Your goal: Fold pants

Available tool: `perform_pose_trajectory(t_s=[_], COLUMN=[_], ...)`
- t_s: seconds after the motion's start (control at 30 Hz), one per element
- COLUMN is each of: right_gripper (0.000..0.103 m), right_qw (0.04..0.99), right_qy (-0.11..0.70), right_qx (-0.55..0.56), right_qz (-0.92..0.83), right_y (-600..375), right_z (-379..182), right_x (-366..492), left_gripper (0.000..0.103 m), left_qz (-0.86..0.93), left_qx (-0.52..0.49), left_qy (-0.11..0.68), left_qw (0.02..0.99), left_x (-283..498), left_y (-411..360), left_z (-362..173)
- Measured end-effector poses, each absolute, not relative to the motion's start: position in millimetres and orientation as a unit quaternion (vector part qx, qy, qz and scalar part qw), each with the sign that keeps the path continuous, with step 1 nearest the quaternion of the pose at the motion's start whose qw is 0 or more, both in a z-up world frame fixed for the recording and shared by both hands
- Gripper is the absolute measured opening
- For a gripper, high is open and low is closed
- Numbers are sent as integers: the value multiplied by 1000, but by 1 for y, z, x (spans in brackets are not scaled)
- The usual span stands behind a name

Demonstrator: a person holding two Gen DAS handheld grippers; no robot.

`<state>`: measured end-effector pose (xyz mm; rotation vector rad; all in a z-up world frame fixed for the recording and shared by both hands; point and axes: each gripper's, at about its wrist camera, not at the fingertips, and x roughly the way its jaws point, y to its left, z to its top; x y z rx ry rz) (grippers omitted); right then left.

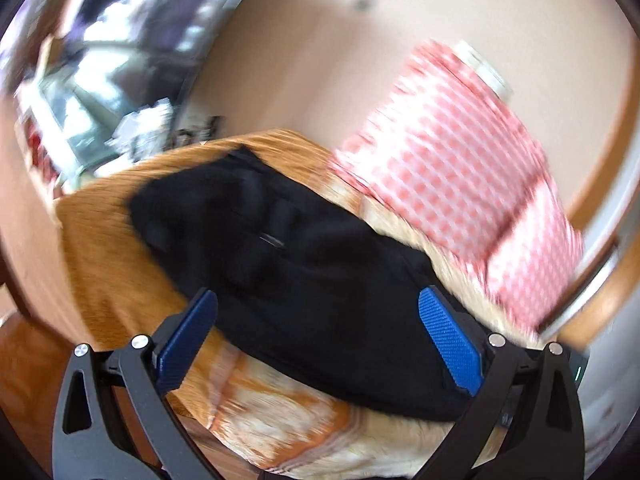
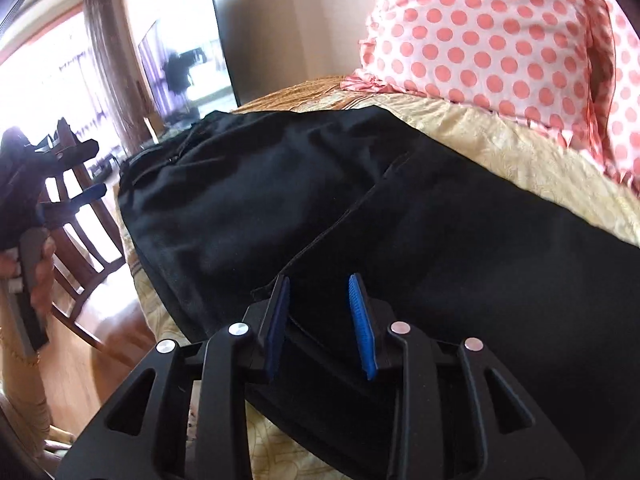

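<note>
Black pants (image 1: 304, 268) lie on an orange and cream bedspread (image 1: 100, 248); the left wrist view is blurred by motion. My left gripper (image 1: 318, 298) is wide open above the near part of the pants, with nothing between its blue pads. In the right wrist view the pants (image 2: 400, 208) spread across the bed, waistband at the far left. My right gripper (image 2: 318, 284) is partly open, low over the fabric near a seam edge, with nothing held. The left gripper (image 2: 64, 168) shows at the left edge of that view, held by a hand.
A pink-and-white polka-dot pillow (image 2: 500, 40) lies at the head of the bed and shows in the left wrist view (image 1: 460, 168). A wooden chair (image 2: 84, 240) stands beside the bed's left edge on a wooden floor. A dark screen (image 2: 192, 52) stands on the far wall.
</note>
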<state>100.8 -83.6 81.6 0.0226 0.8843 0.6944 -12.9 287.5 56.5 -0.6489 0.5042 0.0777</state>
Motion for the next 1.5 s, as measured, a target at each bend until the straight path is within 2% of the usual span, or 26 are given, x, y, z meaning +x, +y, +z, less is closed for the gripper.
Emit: perform_pose_trajectory(t_s=[0.2, 0.3, 0.53, 0.97, 1.17, 1.27, 1.33, 1.4, 1.47, 1.5], right_gripper=[37, 45, 47, 47, 47, 47, 47, 47, 47, 47], right_qw=[838, 838, 839, 839, 840, 841, 841, 841, 842, 842], right_qy=[425, 422, 419, 411, 411, 410, 410, 409, 407, 404], right_qx=[45, 40, 37, 58, 58, 59, 64, 71, 79, 84], right_qz=[339, 344, 345, 351, 350, 349, 348, 347, 346, 346], right_y=[-90, -86, -85, -90, -90, -90, -91, -93, -97, -100], right_z=[80, 81, 81, 79, 79, 79, 79, 79, 80, 81], right_x=[103, 102, 100, 100, 100, 100, 100, 99, 98, 97], left_gripper=[100, 100, 100, 101, 97, 88, 75, 70, 55, 40], left_qz=[28, 41, 40, -34, -63, -40, -24, -7, 15, 24], left_qx=[-462, -470, -503, -570, -578, -590, -594, -593, -580, -574], left_qy=[280, 301, 342, 284, 256, 255, 257, 262, 273, 279], left_qw=[841, 829, 793, 771, 772, 765, 762, 762, 767, 770], left_x=[3, 12, 30, 27, 26, 27, 28, 28, 29, 29], left_y=[371, 381, 386, 393, 379, 382, 384, 385, 384, 384], left_z=[43, 40, 25, 9, 4, 3, 1, 1, 1, 0])
